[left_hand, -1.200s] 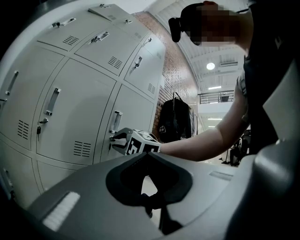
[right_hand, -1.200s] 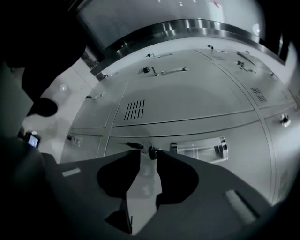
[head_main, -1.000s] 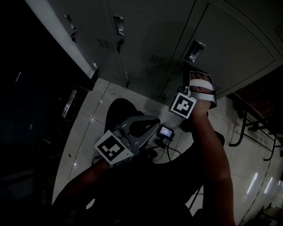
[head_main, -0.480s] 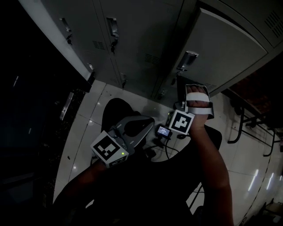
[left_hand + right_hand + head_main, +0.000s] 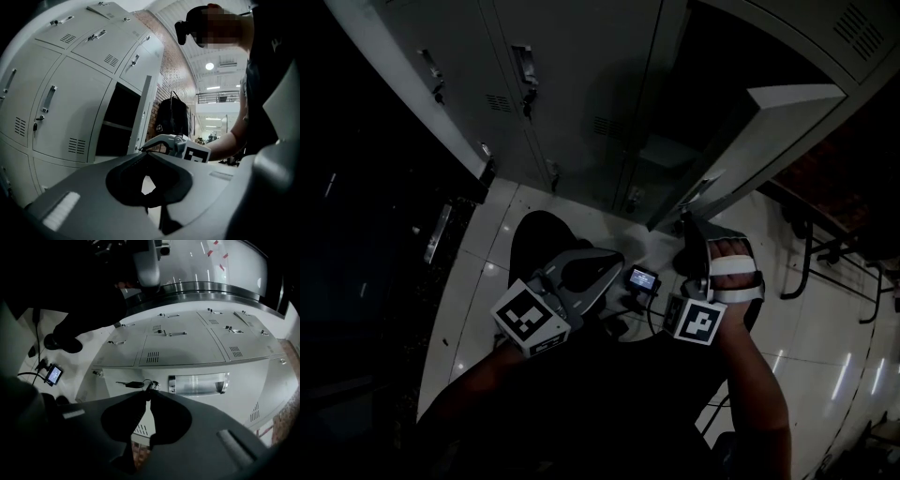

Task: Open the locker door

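Door (image 5: 769, 131) stands open; our R tool (image 5: 149, 392) is clamped on the keys (image 5: 136, 384) in its lock. Our L tool (image 5: 141, 153) is closed w/ nothing in it.

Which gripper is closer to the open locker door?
Right. The right gripper is at the open locker door, jaws pinched on the keys in its lock. The left gripper hangs low, apart from the door, holding nothing.
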`<action>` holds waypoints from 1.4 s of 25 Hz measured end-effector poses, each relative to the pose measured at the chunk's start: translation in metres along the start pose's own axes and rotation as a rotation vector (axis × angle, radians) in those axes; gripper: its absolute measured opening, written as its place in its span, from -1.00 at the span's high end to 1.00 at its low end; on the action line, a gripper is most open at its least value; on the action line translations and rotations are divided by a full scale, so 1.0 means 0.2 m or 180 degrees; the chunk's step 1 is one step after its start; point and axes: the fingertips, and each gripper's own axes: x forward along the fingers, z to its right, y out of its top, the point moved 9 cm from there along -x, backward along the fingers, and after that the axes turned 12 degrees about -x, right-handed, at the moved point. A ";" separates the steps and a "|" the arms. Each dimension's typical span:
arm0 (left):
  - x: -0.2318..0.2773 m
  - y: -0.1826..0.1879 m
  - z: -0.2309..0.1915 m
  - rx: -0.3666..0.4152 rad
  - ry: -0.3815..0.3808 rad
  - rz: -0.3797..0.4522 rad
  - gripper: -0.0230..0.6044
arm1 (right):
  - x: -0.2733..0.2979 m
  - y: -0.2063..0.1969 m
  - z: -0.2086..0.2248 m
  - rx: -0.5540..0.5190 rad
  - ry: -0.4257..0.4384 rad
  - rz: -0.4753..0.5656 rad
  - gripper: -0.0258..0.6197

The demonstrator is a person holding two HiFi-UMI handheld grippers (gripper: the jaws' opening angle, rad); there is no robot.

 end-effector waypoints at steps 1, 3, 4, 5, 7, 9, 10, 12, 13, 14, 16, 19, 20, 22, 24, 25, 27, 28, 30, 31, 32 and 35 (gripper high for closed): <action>0.00 0.00 0.01 0.0005 -0.0011 -0.0009 0.89 | -0.03 -0.02 -0.01 0.0009 0.0022 -0.0013 0.83; 0.01 0.00 0.02 0.0013 -0.0026 -0.0021 0.89 | -0.09 -0.06 -0.04 0.0029 0.0061 -0.0047 0.83; 0.01 0.00 0.02 0.0015 -0.0029 -0.0026 0.89 | -0.11 -0.08 -0.05 0.0039 0.0078 -0.0068 0.83; 0.02 0.00 0.02 0.0016 -0.0031 -0.0033 0.89 | -0.14 -0.10 -0.06 0.0051 0.0091 -0.0091 0.83; 0.02 -0.01 0.03 0.0012 -0.0037 -0.0053 0.89 | -0.19 -0.14 -0.08 0.0080 0.0108 -0.0142 0.83; 0.03 -0.02 0.03 0.0011 -0.0049 -0.0066 0.89 | -0.23 -0.18 -0.11 0.0110 0.0118 -0.0197 0.83; 0.04 -0.02 0.03 0.0011 -0.0057 -0.0070 0.89 | -0.25 -0.20 -0.12 0.0122 0.0122 -0.0229 0.83; 0.04 -0.02 0.04 0.0015 -0.0075 -0.0080 0.89 | -0.28 -0.24 -0.14 0.0139 0.0133 -0.0303 0.83; 0.05 -0.02 0.05 0.0017 -0.0082 -0.0086 0.89 | -0.30 -0.25 -0.15 0.0148 0.0144 -0.0343 0.83; 0.05 -0.02 0.05 0.0020 -0.0089 -0.0092 0.89 | -0.31 -0.27 -0.16 0.0159 0.0155 -0.0383 0.83; 0.05 -0.02 0.05 0.0024 -0.0096 -0.0106 0.89 | -0.34 -0.31 -0.18 0.0187 0.0167 -0.0460 0.83; 0.06 -0.02 0.06 0.0023 -0.0098 -0.0112 0.89 | -0.37 -0.36 -0.20 0.0221 0.0185 -0.0566 0.83; 0.06 -0.02 0.06 0.0019 -0.0098 -0.0115 0.89 | -0.37 -0.38 -0.21 0.0232 0.0193 -0.0601 0.83; 0.06 -0.03 0.06 0.0013 -0.0095 -0.0128 0.89 | -0.39 -0.41 -0.22 0.0259 0.0209 -0.0668 0.83; 0.06 -0.03 0.06 0.0023 -0.0096 -0.0135 0.89 | -0.40 -0.44 -0.23 0.0286 0.0211 -0.0735 0.83; 0.06 -0.04 0.06 0.0027 -0.0097 -0.0139 0.89 | -0.41 -0.46 -0.24 0.0300 0.0209 -0.0767 0.83; 0.06 -0.04 0.06 0.0029 -0.0099 -0.0142 0.89 | -0.42 -0.49 -0.25 0.0336 0.0211 -0.0828 0.83; 0.06 -0.04 0.07 0.0030 -0.0103 -0.0141 0.89 | -0.42 -0.50 -0.25 0.0355 0.0213 -0.0859 0.83; 0.07 -0.04 0.07 0.0030 -0.0113 -0.0143 0.89 | -0.43 -0.53 -0.26 0.0381 0.0211 -0.0921 0.83; 0.07 -0.04 0.07 0.0029 -0.0118 -0.0144 0.89 | -0.43 -0.54 -0.27 0.0392 0.0209 -0.0950 0.83; 0.07 -0.04 0.07 0.0027 -0.0121 -0.0147 0.89 | -0.43 -0.56 -0.27 0.0401 0.0210 -0.0977 0.83; 0.07 -0.05 0.08 0.0024 -0.0127 -0.0166 0.89 | -0.44 -0.60 -0.29 0.0420 0.0217 -0.1055 0.83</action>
